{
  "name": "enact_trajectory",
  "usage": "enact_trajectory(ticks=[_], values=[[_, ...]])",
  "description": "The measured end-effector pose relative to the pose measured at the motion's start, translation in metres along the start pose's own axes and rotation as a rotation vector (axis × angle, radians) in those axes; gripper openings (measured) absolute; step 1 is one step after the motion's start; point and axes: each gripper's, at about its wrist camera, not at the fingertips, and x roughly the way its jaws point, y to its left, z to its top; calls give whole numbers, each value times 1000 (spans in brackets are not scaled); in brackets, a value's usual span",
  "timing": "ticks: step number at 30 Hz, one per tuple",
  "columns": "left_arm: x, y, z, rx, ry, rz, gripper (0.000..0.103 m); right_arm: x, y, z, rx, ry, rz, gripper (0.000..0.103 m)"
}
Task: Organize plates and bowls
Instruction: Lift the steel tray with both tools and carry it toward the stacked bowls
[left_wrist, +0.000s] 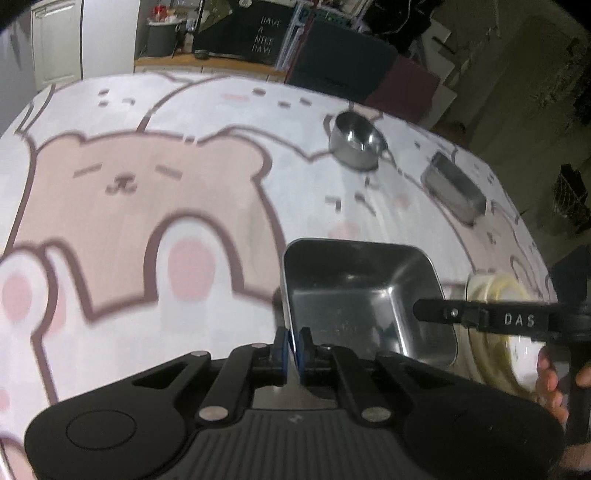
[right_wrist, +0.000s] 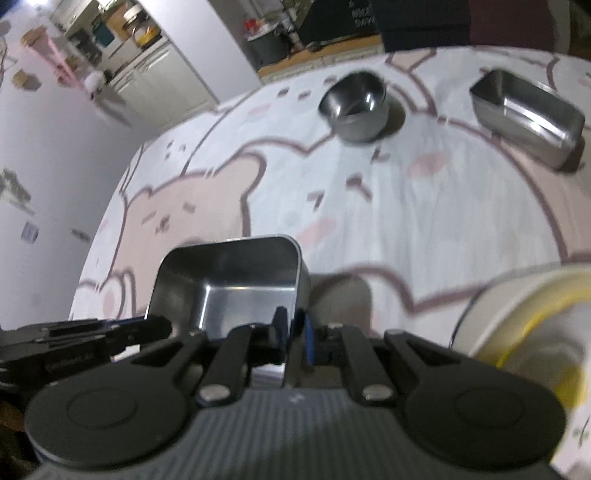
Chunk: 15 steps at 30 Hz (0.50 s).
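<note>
Steel tray (left_wrist: 364, 295) pinched at near rim by both tools, left (left_wrist: 294, 345) & right (right_wrist: 295, 332), above worktop (left_wrist: 147, 221) w/ bear cloth; round bowl (left_wrist: 356, 140), 2nd tray (left_wrist: 454, 190), cream plates (left_wrist: 491, 291) apparently unsorted.

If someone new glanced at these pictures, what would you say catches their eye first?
Probably the square steel tray up front, gripped at its rim by both the left gripper and the right gripper. Beneath it spreads a bear-print cloth covering the table. Farther back stand a round steel bowl and, to its right, a rectangular steel container, with cream-and-yellow dishes near the right edge.
</note>
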Motion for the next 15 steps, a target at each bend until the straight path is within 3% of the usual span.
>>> enact_trajectory(ticks=[5, 15], values=[[-8, -1, -26, 14, 38, 17, 6, 2, 7, -22, -44, 47, 6, 12], [-14, 0, -29, 48, 54, 36, 6, 9, 13, -42, -61, 80, -1, 12]])
